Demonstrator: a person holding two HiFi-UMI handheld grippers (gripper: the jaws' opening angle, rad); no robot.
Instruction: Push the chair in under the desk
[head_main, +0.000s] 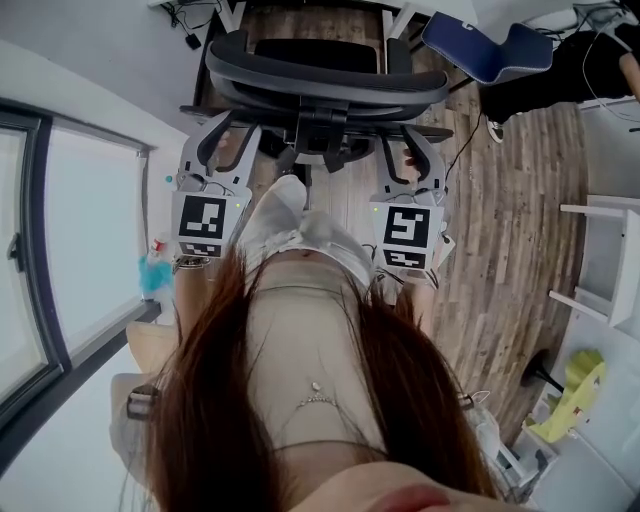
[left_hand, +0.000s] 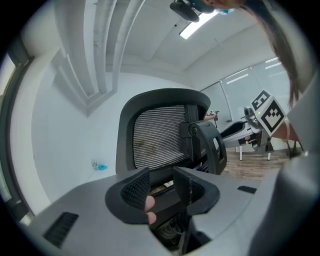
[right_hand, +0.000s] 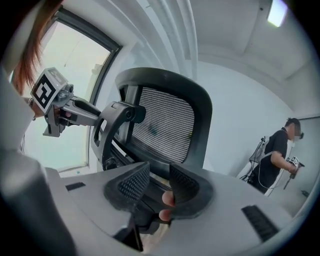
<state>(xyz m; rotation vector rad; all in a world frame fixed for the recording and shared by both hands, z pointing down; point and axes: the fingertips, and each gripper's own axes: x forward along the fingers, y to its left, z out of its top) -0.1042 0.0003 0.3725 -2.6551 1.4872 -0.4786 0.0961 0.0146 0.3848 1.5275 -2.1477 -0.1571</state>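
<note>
The black mesh-backed office chair (head_main: 320, 75) stands right ahead of me, its back toward me and its seat toward the white desk legs (head_main: 237, 14) at the top. My left gripper (head_main: 222, 137) sits at the left side of the chair's back frame, my right gripper (head_main: 412, 142) at the right side. In the left gripper view the mesh back (left_hand: 160, 137) fills the middle, and the left gripper (left_hand: 161, 182) stands open with a dark chair bar showing beyond the gap. In the right gripper view the right gripper (right_hand: 152, 181) is also open before the chair (right_hand: 165, 122).
A tall window (head_main: 60, 250) runs along the left. A blue seat (head_main: 485, 45) and a person in black (head_main: 560, 70) are at the back right, and that person (right_hand: 277, 160) stands holding a tool. White shelving (head_main: 610, 270) lines the right. Cables (head_main: 190, 25) lie by the desk.
</note>
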